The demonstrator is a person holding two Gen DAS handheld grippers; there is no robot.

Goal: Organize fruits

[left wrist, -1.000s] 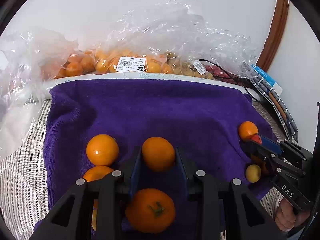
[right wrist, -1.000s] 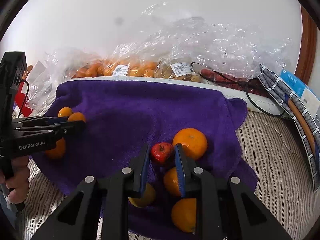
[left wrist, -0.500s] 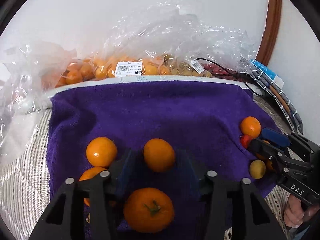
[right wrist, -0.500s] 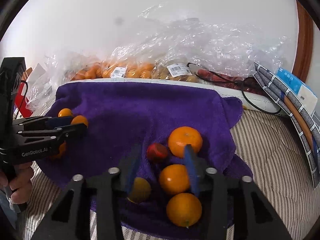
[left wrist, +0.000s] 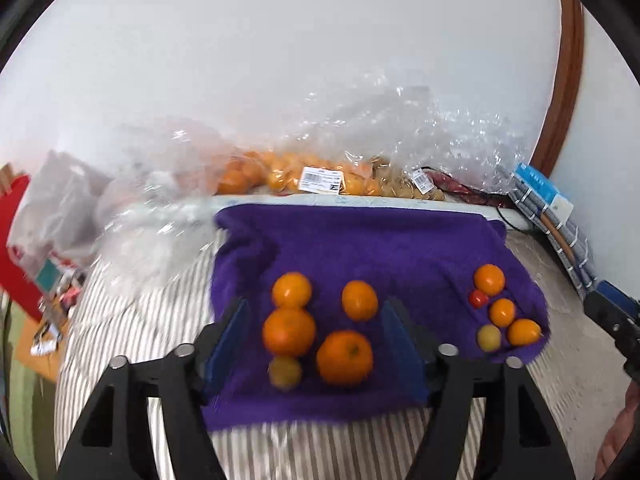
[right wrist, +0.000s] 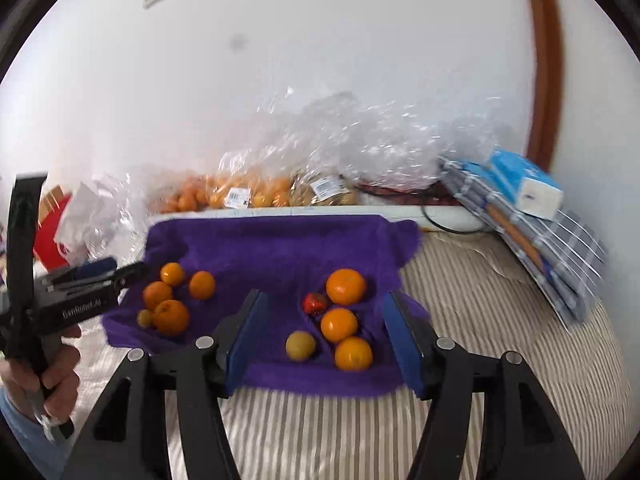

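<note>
towel [left wrist: 360, 240]: on striped bedding [left wrist: 128, 320]
fruit clusters: at 9 [right wrist: 168, 300] and 3 [right wrist: 340, 320] on towel
bagged fruit [right wrist: 248, 192]: at 12, behind towel

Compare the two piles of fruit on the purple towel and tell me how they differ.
The left group holds four oranges and one yellowish fruit; the right group holds three oranges, one yellowish fruit and a small red fruit. The left group sits at the purple towel's left edge; the right group lies nearer its right front corner. Both have five pieces, lying loose with neither gripper touching them.
</note>
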